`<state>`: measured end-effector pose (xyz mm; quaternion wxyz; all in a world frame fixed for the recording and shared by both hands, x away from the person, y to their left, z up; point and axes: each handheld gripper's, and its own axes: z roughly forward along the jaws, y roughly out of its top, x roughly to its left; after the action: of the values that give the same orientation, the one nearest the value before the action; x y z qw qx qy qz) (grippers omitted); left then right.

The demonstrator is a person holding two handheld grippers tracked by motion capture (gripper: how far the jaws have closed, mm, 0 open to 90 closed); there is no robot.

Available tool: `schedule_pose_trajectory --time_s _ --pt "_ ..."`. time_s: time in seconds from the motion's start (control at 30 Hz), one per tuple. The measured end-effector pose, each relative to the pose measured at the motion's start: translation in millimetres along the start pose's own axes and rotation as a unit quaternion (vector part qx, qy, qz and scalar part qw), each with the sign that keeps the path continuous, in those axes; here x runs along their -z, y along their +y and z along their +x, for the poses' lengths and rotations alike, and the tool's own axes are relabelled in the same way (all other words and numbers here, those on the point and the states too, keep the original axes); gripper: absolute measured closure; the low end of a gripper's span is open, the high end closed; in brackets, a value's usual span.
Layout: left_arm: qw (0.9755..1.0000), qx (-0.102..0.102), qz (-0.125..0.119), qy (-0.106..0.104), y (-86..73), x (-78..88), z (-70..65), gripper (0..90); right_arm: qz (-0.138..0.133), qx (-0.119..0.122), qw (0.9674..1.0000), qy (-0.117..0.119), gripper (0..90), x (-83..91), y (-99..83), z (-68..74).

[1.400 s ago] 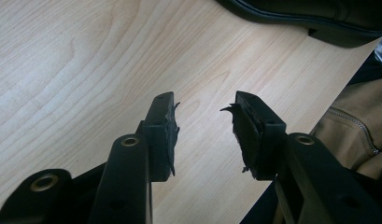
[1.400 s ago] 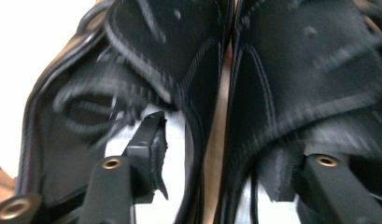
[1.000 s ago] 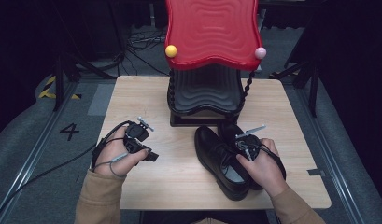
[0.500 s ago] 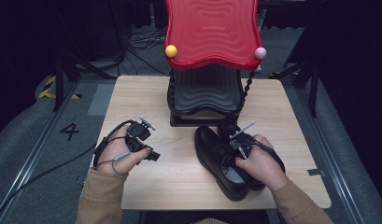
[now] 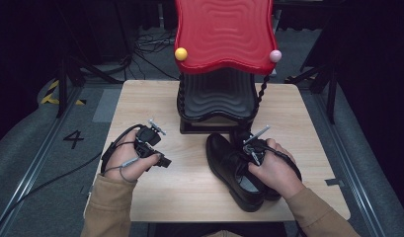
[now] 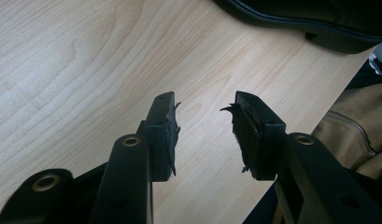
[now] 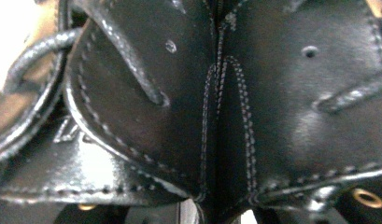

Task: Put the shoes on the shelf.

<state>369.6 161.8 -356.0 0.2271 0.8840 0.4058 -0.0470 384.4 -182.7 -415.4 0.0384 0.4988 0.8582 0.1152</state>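
My right gripper sat down on the laced top of the nearer black shoe, its jaws just closing in, though I could not tell if they had bitten; nothing lifted yet. The pair lay on the bench before the red-topped rack, toes toward it, long axis slightly slanted. My left gripper hung released over bare wood.

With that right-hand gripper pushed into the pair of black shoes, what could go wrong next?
The right gripper, whose jaws have just been closing, sits among the laces and lace flaps of the black shoes; it might pinch only a lace or a flap, so a shoe could slip if lifted. The shoes lie just in front of the black base of the red stand, so a lifted shoe might knock it. The left gripper hangs open over bare table, steadying nothing.
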Motion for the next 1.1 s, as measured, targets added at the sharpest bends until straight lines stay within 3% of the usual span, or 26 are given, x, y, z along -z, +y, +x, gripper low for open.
schedule_pose_trajectory --time_s 0.3,0.47,0.67,1.1 --pt "0.9999 0.007 -0.009 0.001 -4.1 4.5 2.8 60.3 0.0 -0.003 1.0 0.009 81.9 8.9 3.1 -2.5" --pt "0.9999 0.012 -0.011 0.003 -7.9 6.5 4.6 60.3 -0.003 -0.007 0.9992 0.04 82.2 28.3 2.2 -3.4" --pt "0.9997 0.017 -0.016 0.004 -11.9 9.4 5.2 60.4 0.003 0.001 0.9989 0.048 82.1 52.8 0.2 0.8" --pt "0.9995 0.024 -0.018 0.005 -14.0 10.8 8.1 60.2 -0.001 0.0 0.9982 0.06 82.0 108.9 -3.1 -4.9"
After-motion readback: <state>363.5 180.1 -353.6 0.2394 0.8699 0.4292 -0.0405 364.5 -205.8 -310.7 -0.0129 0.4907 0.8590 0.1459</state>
